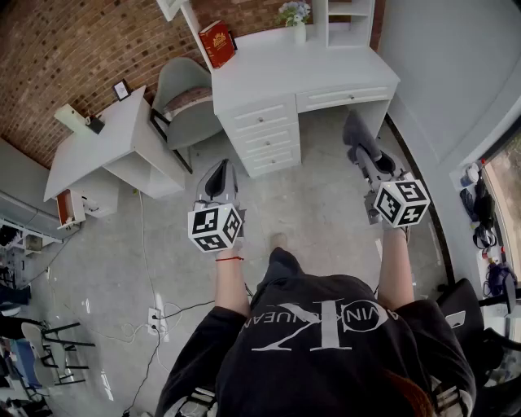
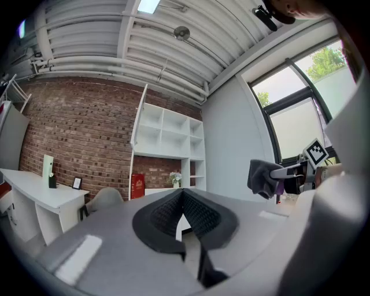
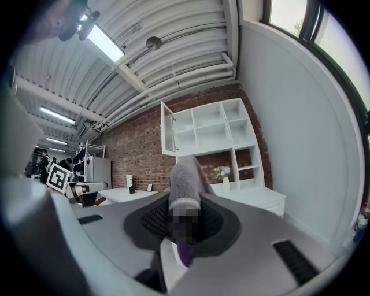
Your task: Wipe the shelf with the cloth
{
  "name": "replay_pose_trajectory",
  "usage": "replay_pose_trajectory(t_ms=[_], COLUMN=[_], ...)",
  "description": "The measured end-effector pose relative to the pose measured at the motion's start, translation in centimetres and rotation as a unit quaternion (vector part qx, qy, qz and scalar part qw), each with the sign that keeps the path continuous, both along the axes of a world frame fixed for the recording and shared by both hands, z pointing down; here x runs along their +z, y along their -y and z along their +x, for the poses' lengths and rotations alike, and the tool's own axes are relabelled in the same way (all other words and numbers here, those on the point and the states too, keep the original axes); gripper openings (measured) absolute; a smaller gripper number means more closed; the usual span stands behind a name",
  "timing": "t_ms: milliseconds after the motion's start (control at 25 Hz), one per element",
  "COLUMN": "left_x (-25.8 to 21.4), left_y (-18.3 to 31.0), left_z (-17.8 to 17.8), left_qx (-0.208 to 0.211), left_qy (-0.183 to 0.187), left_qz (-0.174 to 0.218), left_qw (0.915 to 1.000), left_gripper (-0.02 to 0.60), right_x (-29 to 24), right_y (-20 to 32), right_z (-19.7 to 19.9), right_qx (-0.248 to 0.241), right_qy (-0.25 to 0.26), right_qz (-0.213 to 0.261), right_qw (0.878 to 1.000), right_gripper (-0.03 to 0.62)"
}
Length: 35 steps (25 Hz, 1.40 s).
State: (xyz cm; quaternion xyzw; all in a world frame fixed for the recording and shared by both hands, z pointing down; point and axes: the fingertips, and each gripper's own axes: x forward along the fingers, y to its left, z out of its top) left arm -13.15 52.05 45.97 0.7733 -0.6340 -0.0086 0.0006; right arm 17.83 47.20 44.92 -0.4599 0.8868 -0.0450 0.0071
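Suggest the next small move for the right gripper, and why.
Probably carry the right gripper forward toward the white shelf: it is shut on the grey cloth, but the shelf above the desk looks well out of reach.

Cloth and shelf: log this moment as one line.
stage: wipe not yet begun | right gripper: shut on cloth | left gripper: shut, empty | shelf: ahead, apart from both grippers

The desk (image 1: pixel 326 69) stands ahead of the person, with the shelf (image 1: pixel 350 20) on its back edge, the vase (image 1: pixel 299 31) just left of the shelf and the book (image 1: pixel 216 43) at the desk's left end. The chair (image 1: pixel 183 98) sits between the desk and the side table (image 1: pixel 106 142). The left gripper (image 1: pixel 217 181) and the right gripper (image 1: pixel 366 159) are before the desk, well apart, with the cloth (image 1: pixel 356 130) in the right one's jaws.
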Motion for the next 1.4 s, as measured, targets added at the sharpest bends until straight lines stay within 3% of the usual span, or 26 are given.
replay_pose_trajectory(t_ms=[520, 800, 1120, 1400], left_x=[0.5, 0.8, 0.4, 0.3], left_y=[1.8, 4.0, 11.4, 19.9], left_z=[3.5, 4.0, 4.1, 3.1], left_qx=[0.005, 0.005, 0.008, 0.023], left_qy=[-0.011, -0.001, -0.009, -0.015], left_qz=[0.006, 0.0, 0.019, 0.008], left_qw=[0.9999, 1.0, 0.9997, 0.9996], left_gripper=[0.011, 0.011, 0.011, 0.011], right_x=[1.2, 2.1, 2.2, 2.4], right_y=[0.6, 2.6, 9.2, 17.2], right_z=[4.3, 5.0, 4.6, 3.4], right_qx=[0.017, 0.019, 0.012, 0.018], right_qy=[-0.013, 0.024, 0.028, 0.02], right_qz=[-0.005, -0.021, -0.015, -0.028], right_qw=[1.0, 0.999, 0.999, 0.999], right_gripper=[0.086, 0.086, 0.086, 0.087])
